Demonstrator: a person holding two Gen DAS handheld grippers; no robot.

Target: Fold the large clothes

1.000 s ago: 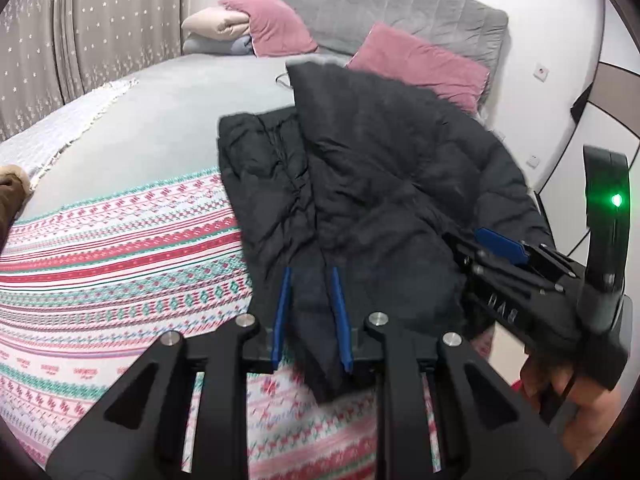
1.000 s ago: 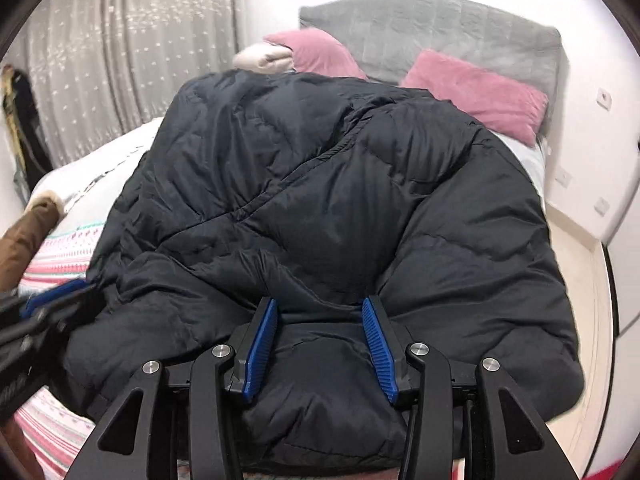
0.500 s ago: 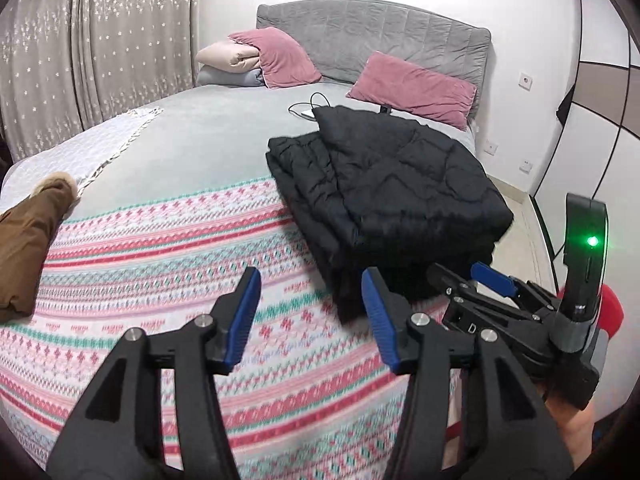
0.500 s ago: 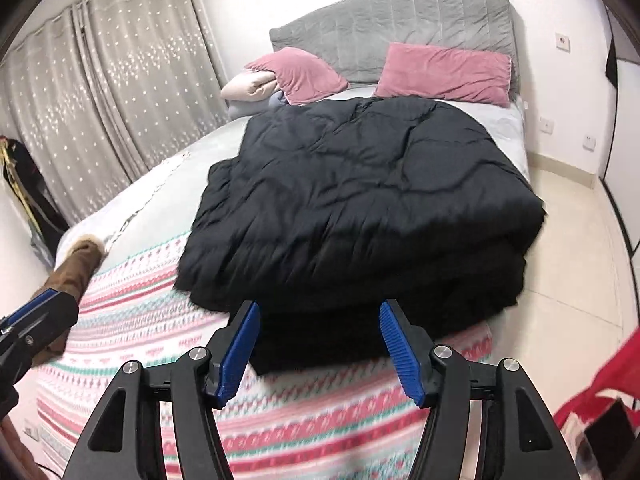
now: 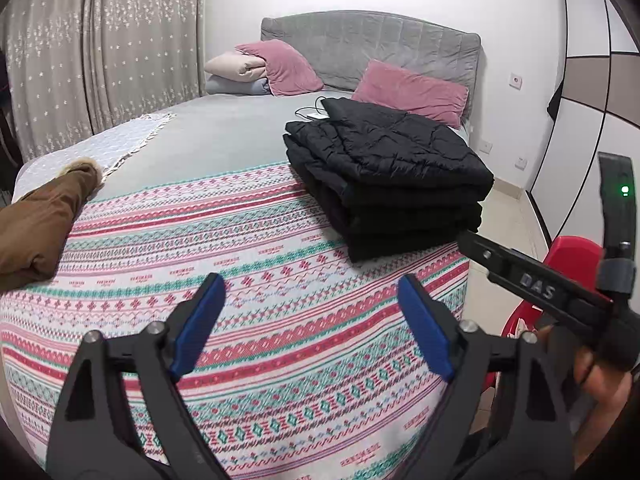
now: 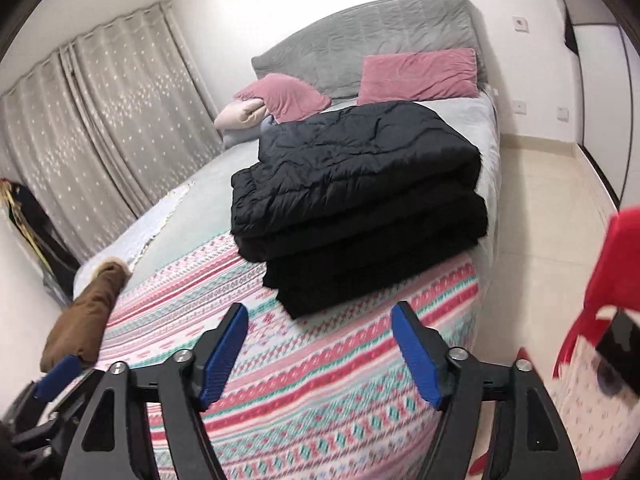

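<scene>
A black puffer coat (image 5: 384, 172) lies folded in a thick stack at the right side of the bed (image 5: 224, 136); in the right wrist view the same coat (image 6: 360, 196) fills the middle. My left gripper (image 5: 310, 320) hovers over the patterned blanket (image 5: 280, 360), well short of the coat, jaws opening with nothing between them. My right gripper (image 6: 318, 348) likewise hangs back from the stack, jaws opening and empty. Its black body shows at the right of the left wrist view.
A brown fur-trimmed coat (image 5: 36, 224) lies at the bed's left edge. Pink pillows (image 5: 408, 88) and a grey headboard (image 5: 368, 44) are at the far end. A red chair (image 6: 600, 280) stands on the tiled floor to the right. Curtains (image 5: 100, 60) hang on the left.
Both grippers let go of the black coat, opened wide and drew back from it. The coat now rests folded on the bed.
</scene>
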